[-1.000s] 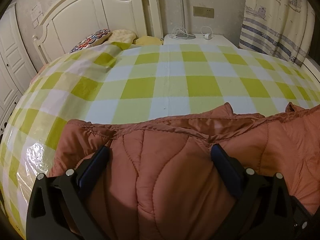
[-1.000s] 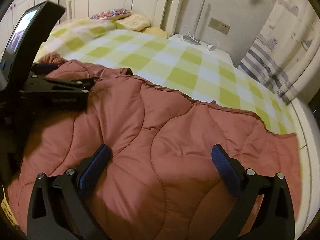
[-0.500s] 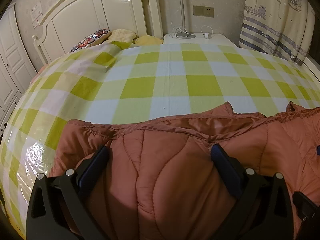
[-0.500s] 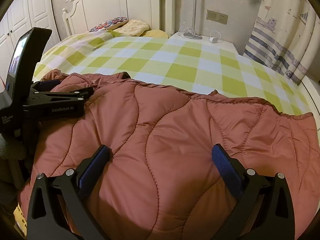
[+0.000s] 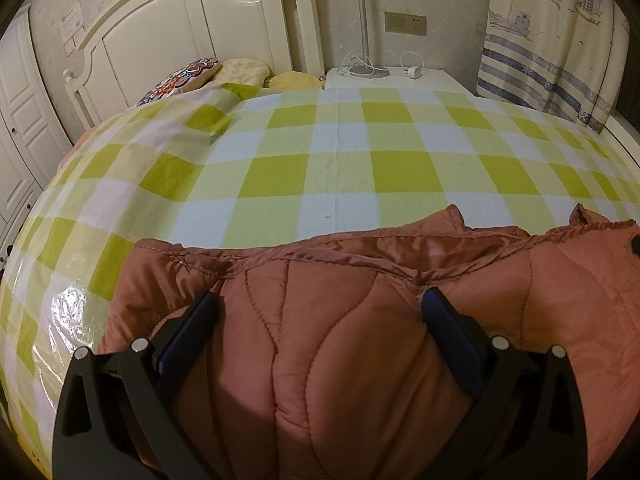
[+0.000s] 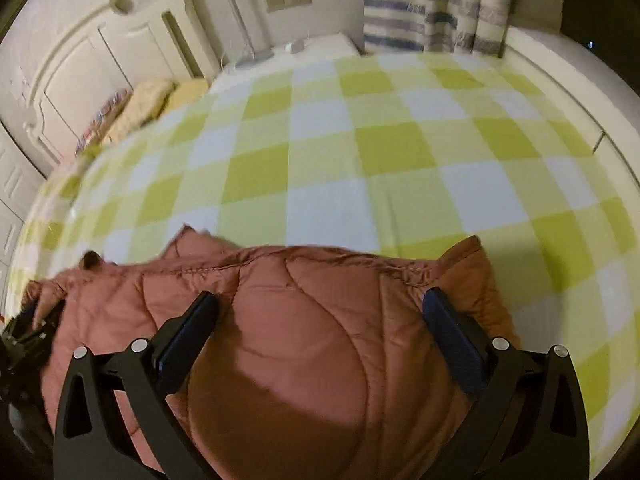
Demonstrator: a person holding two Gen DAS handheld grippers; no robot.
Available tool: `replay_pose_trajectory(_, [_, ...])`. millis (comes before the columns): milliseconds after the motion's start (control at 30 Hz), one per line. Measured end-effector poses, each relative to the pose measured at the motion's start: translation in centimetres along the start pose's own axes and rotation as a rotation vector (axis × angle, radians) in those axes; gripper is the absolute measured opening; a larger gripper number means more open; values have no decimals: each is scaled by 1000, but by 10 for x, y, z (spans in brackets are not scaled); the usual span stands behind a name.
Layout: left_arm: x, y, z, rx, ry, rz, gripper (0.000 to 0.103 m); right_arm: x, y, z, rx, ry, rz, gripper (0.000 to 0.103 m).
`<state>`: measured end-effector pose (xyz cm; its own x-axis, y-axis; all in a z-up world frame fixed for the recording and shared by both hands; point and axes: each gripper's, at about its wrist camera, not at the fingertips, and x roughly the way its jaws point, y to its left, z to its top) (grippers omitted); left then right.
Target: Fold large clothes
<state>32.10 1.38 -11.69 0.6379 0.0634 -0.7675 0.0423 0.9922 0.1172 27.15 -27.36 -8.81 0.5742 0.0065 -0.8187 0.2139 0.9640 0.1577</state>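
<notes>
A rust-orange quilted jacket point(image 5: 340, 320) lies spread on the near part of a bed with a green-and-white checked cover point(image 5: 340, 168). My left gripper point(image 5: 320, 308) is open, its jaws wide apart over the jacket's left end, holding nothing. In the right wrist view the same jacket point(image 6: 304, 312) shows with its right end. My right gripper point(image 6: 320, 308) is open over that end, fingers wide apart. The left gripper's black body point(image 6: 28, 332) shows at the far left edge of the right wrist view.
A white headboard point(image 5: 192, 40) and pillows point(image 5: 240, 72) stand at the far end. A white nightstand point(image 5: 392, 78) with a lamp base and charger is behind the bed. A striped curtain point(image 5: 552, 48) hangs at the right. White wardrobe doors point(image 5: 20, 120) are at the left.
The right gripper has swung to the right along the jacket and now sits over its right end. The left gripper has stayed in place. Both stay open.
</notes>
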Motion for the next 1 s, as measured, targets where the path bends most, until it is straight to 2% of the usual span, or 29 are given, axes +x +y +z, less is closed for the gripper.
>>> replay_pose_trajectory(133, [0,0,0,1,0,2,101,-16,-13,-5,99,-66,-74,97])
replay_pose_trajectory(200, [0,0,0,-1,0,0,101,-32,-4,-8,97,-119,-102,96])
replay_pose_trajectory(267, [0,-1,0,-2,2,-2,101,-57,24,-16,-15,-209,-45,96])
replay_pose_trajectory(333, [-1,-1,0,-1,0,-1,101,-66,58,-27,-152,-233,-15,97])
replay_pose_trajectory(433, [0,-1,0,0,-1,2,101,-50,100,-41,-343,-174,-7,98])
replay_pose_trajectory(500, [-1,0,0,-2,-4,-4,101,-11,108,-54,-402,-58,-48,99])
replay_pose_trajectory(567, [-2,2,-1,-11,-8,-8,101,-4,103,-51,-362,-63,-17,99])
replay_pose_trajectory(800, [-3,1,0,-5,6,0,101,-7,104,-55,-353,-65,-15,99])
replay_pose_trajectory(867, [-15,-2,2,4,-21,25,99,-6,103,-55,-348,-65,-12,99])
replay_pose_trajectory(933, [-46,-10,-1,29,-117,-37,100,-5,104,-55,-350,-68,-13,99])
replay_pose_trajectory(1000, [-74,-26,-7,69,-176,-159,101,-3,103,-52,-349,-68,-11,99])
